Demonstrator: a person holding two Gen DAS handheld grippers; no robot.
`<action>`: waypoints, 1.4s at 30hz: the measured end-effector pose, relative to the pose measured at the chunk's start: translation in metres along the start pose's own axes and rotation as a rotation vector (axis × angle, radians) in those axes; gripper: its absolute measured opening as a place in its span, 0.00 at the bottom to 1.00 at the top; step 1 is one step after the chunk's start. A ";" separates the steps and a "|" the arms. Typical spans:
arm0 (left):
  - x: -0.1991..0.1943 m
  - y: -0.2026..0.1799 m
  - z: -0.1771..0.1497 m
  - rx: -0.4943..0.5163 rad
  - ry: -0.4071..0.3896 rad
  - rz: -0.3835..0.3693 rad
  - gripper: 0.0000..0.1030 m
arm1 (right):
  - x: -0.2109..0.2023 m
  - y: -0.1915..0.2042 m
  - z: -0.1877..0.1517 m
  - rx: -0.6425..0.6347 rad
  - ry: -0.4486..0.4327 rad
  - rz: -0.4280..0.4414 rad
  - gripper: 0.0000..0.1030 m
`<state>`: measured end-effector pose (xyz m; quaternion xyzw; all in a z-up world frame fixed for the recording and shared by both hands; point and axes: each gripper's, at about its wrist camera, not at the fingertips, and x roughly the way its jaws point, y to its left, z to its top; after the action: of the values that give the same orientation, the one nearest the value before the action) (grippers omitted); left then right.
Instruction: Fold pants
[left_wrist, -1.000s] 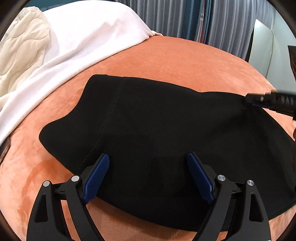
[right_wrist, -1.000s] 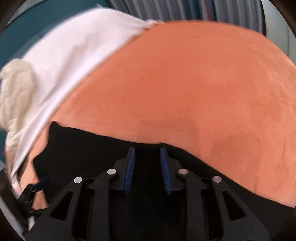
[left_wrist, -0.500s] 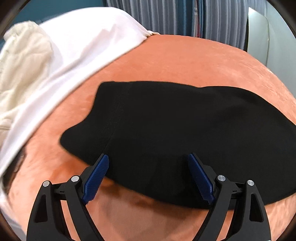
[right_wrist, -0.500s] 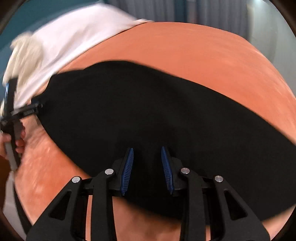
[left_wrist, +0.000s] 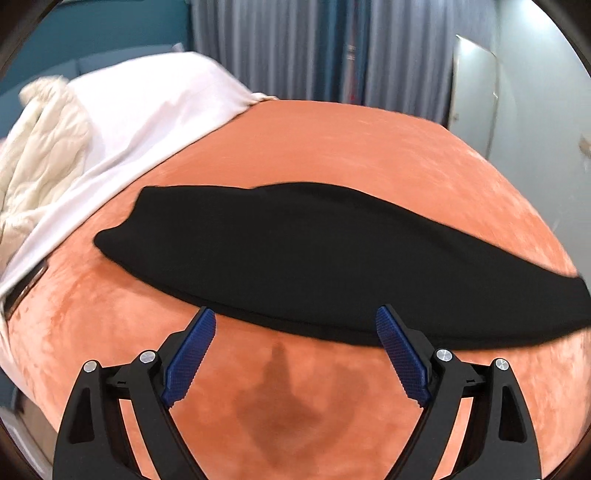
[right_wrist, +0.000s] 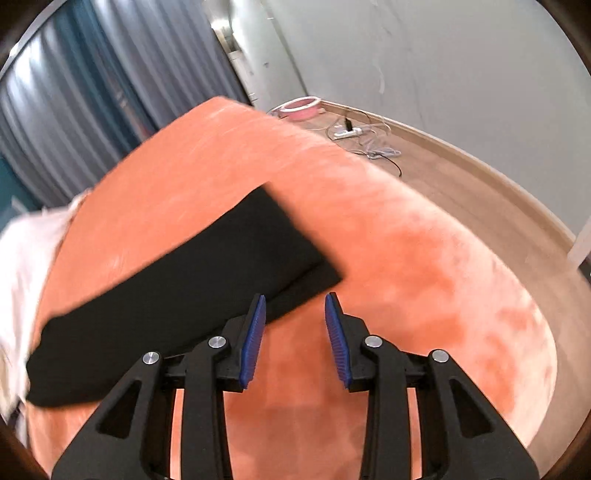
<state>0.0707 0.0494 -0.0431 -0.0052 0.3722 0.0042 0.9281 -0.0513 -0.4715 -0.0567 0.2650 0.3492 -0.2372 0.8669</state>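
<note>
- We record one pair of black pants (left_wrist: 295, 254), plain dark fabric with no pattern or detail we can make out
- We find them folded into a long, narrow band, lying flat on the orange bedcover (left_wrist: 332, 147)
- In the left wrist view we see the band run from upper left to lower right, its near long edge showing stacked layers
- Its left end tapers to a rounded point; its right end reaches the frame's edge
- In the right wrist view we see the pants (right_wrist: 192, 273) end in a squared corner, with a lower layer showing just past the upper one
- We note them lying free, gripped by nothing
</note>
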 end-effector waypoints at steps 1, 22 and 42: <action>-0.002 -0.014 -0.003 0.025 0.004 0.002 0.84 | 0.006 -0.005 0.006 -0.021 0.004 0.000 0.32; -0.018 -0.148 -0.035 0.217 0.026 0.013 0.84 | 0.047 0.006 0.036 -0.328 0.021 0.035 0.35; 0.009 -0.083 -0.058 0.122 0.122 0.121 0.84 | 0.030 -0.030 0.026 -0.053 0.081 0.099 0.63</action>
<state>0.0378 -0.0339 -0.0905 0.0737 0.4274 0.0372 0.9003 -0.0375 -0.5174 -0.0712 0.2683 0.3765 -0.1741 0.8695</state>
